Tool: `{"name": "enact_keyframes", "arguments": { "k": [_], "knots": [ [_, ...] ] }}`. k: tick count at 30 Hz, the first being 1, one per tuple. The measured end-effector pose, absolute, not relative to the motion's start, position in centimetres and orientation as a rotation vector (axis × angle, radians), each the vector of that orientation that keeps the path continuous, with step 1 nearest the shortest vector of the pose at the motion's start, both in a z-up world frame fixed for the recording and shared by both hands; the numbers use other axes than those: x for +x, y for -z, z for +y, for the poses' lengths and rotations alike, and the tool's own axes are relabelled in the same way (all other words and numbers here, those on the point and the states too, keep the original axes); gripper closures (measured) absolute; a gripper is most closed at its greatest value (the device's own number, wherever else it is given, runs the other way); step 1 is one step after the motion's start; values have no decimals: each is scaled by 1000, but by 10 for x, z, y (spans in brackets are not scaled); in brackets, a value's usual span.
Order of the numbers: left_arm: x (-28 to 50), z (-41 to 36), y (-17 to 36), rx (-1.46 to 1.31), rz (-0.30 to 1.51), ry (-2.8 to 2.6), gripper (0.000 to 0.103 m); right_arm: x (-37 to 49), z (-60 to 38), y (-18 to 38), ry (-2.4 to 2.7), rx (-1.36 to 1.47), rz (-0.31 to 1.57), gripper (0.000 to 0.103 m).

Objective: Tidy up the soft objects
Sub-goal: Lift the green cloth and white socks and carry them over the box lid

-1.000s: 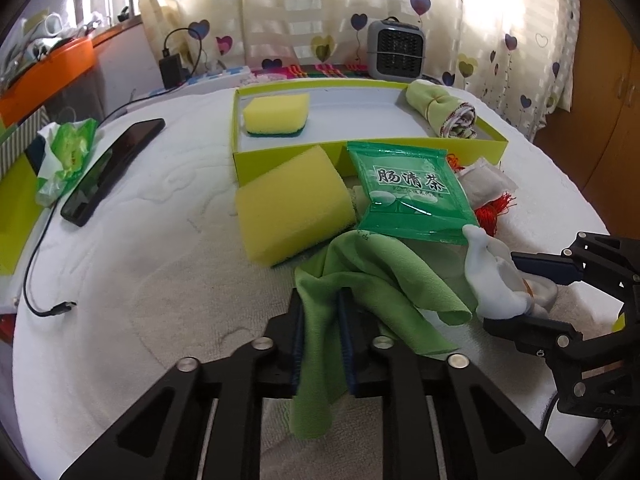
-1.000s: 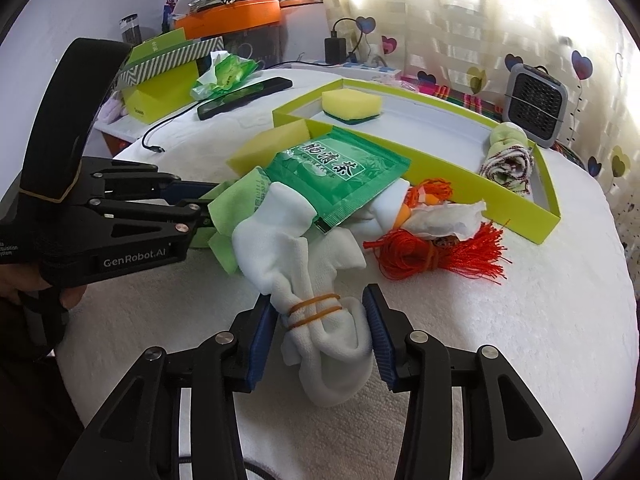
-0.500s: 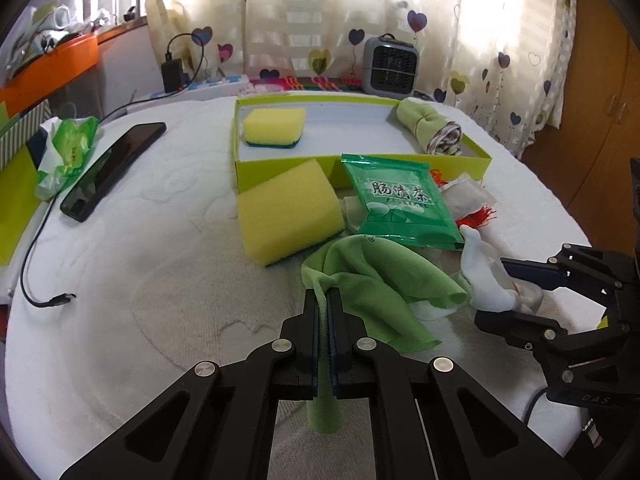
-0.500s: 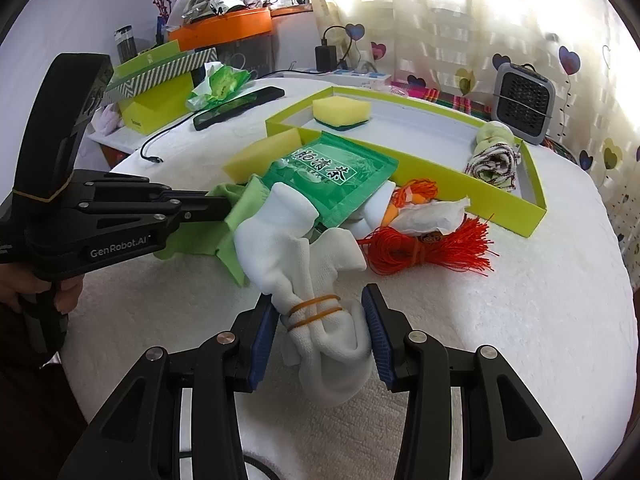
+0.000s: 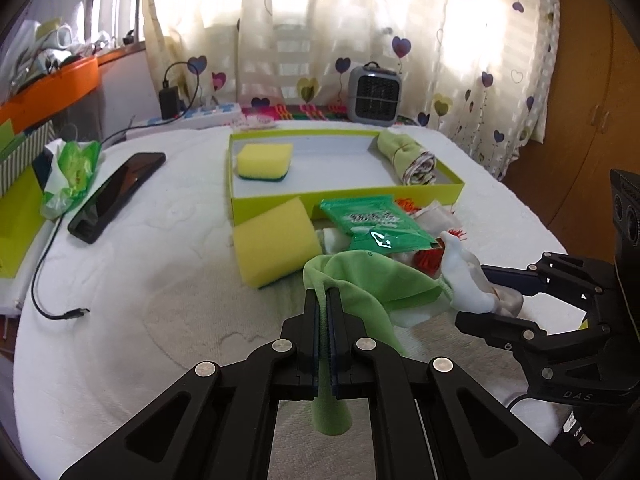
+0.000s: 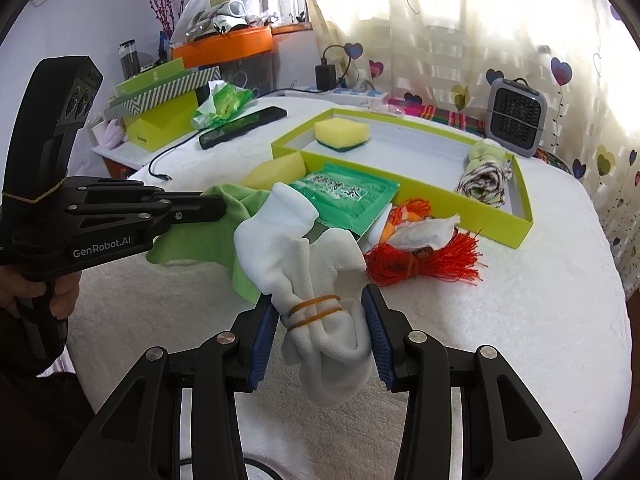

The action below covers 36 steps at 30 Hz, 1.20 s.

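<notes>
Now the left gripper [image 5: 324, 312] is fully closed on a fold of the green cloth [image 5: 372, 280], whereas one second earlier its jaws stood slightly apart around the same fold; a tail of the cloth hangs down between and below the fingers. Compared with the earlier left wrist view, the cloth has been drawn up off the white tablecloth [image 5: 120, 320], and the pile beyond it appears lower and farther off. The right gripper [image 6: 322, 320] holds the white sock bundle [image 6: 304, 264], bound with rubber bands [image 6: 316, 310], its blue pads [image 6: 264, 340] pressing both sides of the bundle; this grip is unchanged from the earlier frames. The bundle's upper end leans toward the green packet [image 6: 348, 196], which lies on the pile just in front of the yellow-green tray [image 5: 344, 196]. The large yellow sponge [image 5: 276, 240] rests against the tray's near wall, just beside the packet. Inside the tray, a small yellow sponge [image 5: 264, 160] with a dark green underside sits at the left end, and a rolled cloth [image 5: 408, 156] lies at the right end; both are placed as before. The orange tassel [image 6: 436, 260] and a crumpled white piece [image 6: 424, 232] lie on the tablecloth between the sock bundle and the tray. The black phone [image 5: 116, 196] lies well apart to the left. A hand [image 6: 36, 292] grasps the left gripper's handle in the right wrist view.
</notes>
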<state>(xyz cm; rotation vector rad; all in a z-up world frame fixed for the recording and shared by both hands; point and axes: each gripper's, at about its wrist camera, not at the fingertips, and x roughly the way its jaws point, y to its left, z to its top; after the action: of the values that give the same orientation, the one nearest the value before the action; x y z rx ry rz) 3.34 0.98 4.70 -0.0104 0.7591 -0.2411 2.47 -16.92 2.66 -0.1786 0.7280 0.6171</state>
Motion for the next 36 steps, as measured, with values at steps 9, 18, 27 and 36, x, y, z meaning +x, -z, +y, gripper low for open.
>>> {"name": "enact_keyframes", "arguments": {
  "k": [9, 18, 27, 36],
  "knots": [
    [28, 12, -67, -24, 704, 251, 100, 19, -173, -37, -612, -161, 689, 59],
    [25, 16, -81, -30, 662, 256, 100, 14, -180, -49, -635, -113, 656, 59],
    [27, 22, -78, -41, 669, 245, 100, 17, -202, -43, -644, -15, 711, 59],
    [26, 24, -83, -41, 650, 258, 100, 20, -225, -42, -622, 82, 721, 59]
  ]
}}
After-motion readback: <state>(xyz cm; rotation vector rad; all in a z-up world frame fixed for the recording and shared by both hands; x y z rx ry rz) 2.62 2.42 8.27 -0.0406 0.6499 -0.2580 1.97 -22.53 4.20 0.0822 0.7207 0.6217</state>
